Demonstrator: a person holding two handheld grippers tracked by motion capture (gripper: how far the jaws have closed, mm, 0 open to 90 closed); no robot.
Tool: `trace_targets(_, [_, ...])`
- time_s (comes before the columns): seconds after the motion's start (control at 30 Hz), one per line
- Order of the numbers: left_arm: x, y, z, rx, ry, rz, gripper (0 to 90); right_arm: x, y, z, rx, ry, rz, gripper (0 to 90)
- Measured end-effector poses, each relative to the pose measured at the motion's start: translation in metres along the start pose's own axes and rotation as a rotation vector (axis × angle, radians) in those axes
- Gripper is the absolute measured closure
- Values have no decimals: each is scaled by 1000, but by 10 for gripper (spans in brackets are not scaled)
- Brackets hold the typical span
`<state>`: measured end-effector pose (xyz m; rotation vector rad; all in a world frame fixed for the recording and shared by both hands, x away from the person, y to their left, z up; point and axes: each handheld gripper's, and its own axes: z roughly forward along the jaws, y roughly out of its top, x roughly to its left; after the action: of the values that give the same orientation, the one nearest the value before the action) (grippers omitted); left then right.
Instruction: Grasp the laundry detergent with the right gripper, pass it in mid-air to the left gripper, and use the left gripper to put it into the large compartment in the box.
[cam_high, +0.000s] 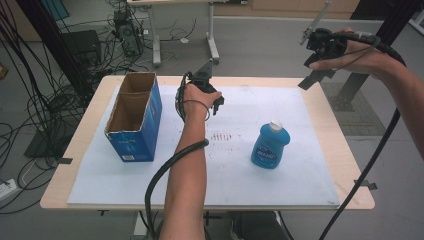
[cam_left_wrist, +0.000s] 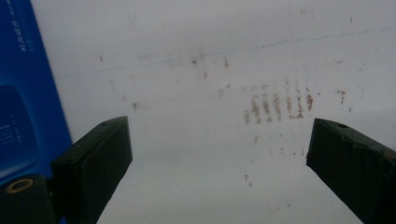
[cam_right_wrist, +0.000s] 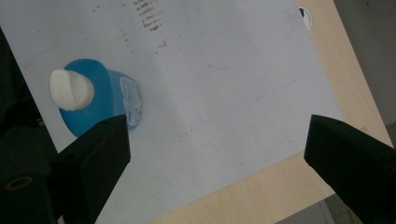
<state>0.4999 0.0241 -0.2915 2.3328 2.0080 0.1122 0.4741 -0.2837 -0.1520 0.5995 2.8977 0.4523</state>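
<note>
- Right gripper (cam_high: 316, 76): jaws spread wide with nothing between them; held high above the table's far right corner, well apart from the bottle.
- Left gripper (cam_high: 216, 106): jaws spread wide, nothing grasped; hovering over the white mat (cam_high: 300, 165) just beyond a patch of brown scuff marks (cam_left_wrist: 278, 106).
- Blue bottle (cam_high: 270, 145): white cap, upright on the mat, right of centre, touched by neither gripper.
- Blue cardboard box (cam_high: 134, 116): open-topped, on the mat's left side.

Two black hand-held grippers (cam_high: 216, 102) — blocky matte jaws, thick black trailing cables
</note>
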Motion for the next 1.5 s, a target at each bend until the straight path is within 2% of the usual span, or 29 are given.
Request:
trace_targets(0.17, [-3,-2,-2,-4,1,5,72,2,-19,3,-28,15,19,69])
trace_targets(0.2, [-4,-3,-3,-5,0,9,72,4,-27,4,-37,19,25,68])
trace_targets(0.23, [-4,-3,-3,-5,0,9,71,4,-27,4,-37,19,25,68])
trace_targets(0.47, [-3,-7,-5,-7,6,5,71,11,-56,14,-103,54,37,61])
trace_targets(0.7, [-3,-9,-5,-8,6,5,72,18,-70,24,-146,81,37,55])
trace_targets(0.77, [-2,-9,-4,-6,9,11,71,22,-76,32,-160,100,22,49])
trace_targets(1.0, [-3,-9,-3,-3,10,16,71,30,-93,50,-182,122,19,43])
trace_targets(1.07, [-3,-9,-3,-3,12,15,71,31,-96,52,-188,121,21,42])
trace_targets(1.27, [-2,-11,-3,-3,16,20,71,42,-112,65,-258,130,17,40])
trace_targets(1.5, [-2,-12,-2,-4,19,22,70,54,-125,77,-296,130,32,32])
